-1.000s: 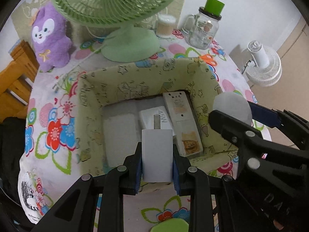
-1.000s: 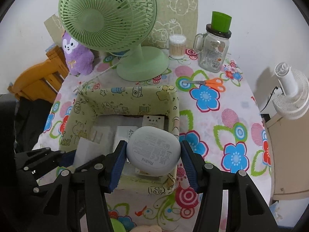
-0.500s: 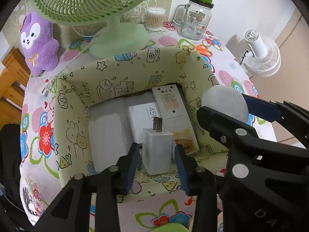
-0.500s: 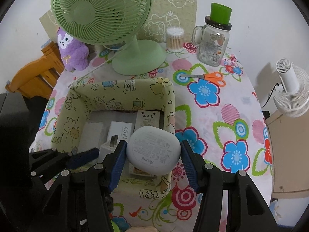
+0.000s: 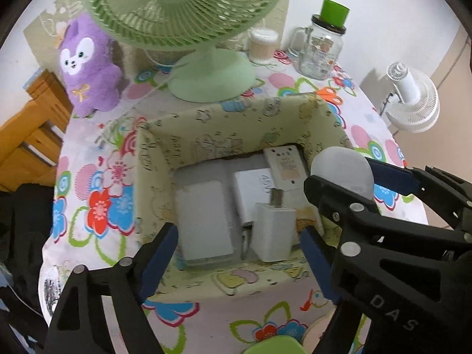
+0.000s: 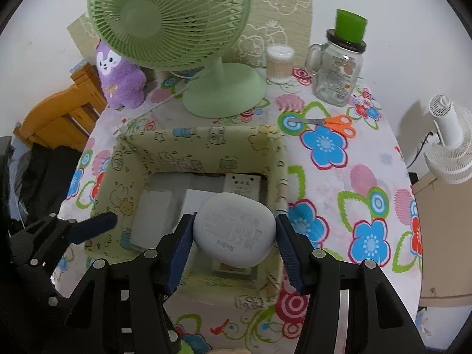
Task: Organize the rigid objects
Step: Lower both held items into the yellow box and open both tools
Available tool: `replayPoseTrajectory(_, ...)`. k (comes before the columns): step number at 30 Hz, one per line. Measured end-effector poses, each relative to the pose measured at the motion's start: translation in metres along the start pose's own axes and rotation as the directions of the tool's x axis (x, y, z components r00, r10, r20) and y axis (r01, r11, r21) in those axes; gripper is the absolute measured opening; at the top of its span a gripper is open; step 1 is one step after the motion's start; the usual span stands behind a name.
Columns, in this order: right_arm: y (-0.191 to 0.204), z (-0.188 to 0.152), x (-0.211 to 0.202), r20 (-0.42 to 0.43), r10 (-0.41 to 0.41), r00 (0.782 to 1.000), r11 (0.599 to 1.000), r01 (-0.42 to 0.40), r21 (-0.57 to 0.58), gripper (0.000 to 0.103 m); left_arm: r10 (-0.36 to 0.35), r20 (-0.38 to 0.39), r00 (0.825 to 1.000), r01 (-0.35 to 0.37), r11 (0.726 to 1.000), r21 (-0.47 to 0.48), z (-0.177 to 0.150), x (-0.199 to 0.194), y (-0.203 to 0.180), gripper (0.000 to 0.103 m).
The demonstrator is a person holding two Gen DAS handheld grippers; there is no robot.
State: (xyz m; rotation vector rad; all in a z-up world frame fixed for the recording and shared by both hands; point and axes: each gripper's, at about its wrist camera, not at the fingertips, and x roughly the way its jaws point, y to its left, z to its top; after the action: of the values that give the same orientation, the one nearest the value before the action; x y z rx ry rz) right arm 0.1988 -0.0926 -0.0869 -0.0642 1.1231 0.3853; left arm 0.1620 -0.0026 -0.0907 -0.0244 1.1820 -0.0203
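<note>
Left wrist view: the left gripper (image 5: 239, 253) stands wide open over the near end of the fabric box (image 5: 188, 126), holding nothing. Its jaws have just been opening, and the white charger (image 5: 274, 231) between them is free of both pads. The charger stands on the box floor with its prongs up, just beside a flat white pack (image 5: 206, 221), a white adapter (image 5: 253, 183) and a labelled white block (image 5: 284, 163).

Right wrist view: the right gripper (image 6: 234, 236) is closed on the rounded white case (image 6: 234, 233), both blue pads pressing its sides. The case hangs above the near right part of the box (image 6: 124, 159), not yet inside it.

Progress, as a judgement: four items lie in the box, the charger being the latest stowed. The case remains to be lowered in and released. Orange scissors (image 6: 327, 122) lie on the flowered tablecloth (image 6: 339, 183) beyond the box; whether they belong to the task cannot be told.

Change from the earlier frames: a second ago the left gripper was clamped on the charger above the box rim. The charger now rests inside, released. The right gripper's hold on the case is unchanged.
</note>
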Motion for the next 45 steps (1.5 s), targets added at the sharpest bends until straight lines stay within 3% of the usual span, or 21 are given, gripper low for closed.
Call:
replayPoseTrajectory(7, 0.013, 0.009, 0.011, 0.002, 0.027, 1.000, 0.999, -0.027, -0.017, 0.059, 0.063, 0.002, 0.998, -0.063, 0.998, 0.009, 0.007, 0.002, 0.007, 0.093)
replayPoseTrajectory(25, 0.023, 0.042, 0.054, -0.010, 0.067, 0.998, 0.996, -0.068, -0.051, 0.060, 0.121, -0.024, 0.992, -0.121, 0.993, 0.001, 0.033, 0.027, 0.020, 0.097)
replayPoseTrajectory(27, 0.025, 0.044, 0.058, -0.007, 0.069, 0.998, 0.996, -0.069, -0.054, 0.062, 0.127, -0.034, 0.991, -0.127, 0.992, -0.007, 0.033, 0.030, 0.024, 0.097)
replayPoseTrajectory(31, 0.027, 0.044, 0.057, 0.009, 0.039, 0.999, 0.997, -0.038, -0.060, 0.084, 0.121, -0.042, 0.992, -0.121, 0.993, -0.012, 0.032, 0.032, 0.026, 0.097)
replayPoseTrajectory(45, 0.006, 0.025, 0.027, 0.011, 0.020, 1.000, 1.000, -0.020, 0.019, 0.085, 0.091, -0.010, 0.996, -0.091, 0.996, -0.003, 0.023, 0.012, 0.016, 0.097)
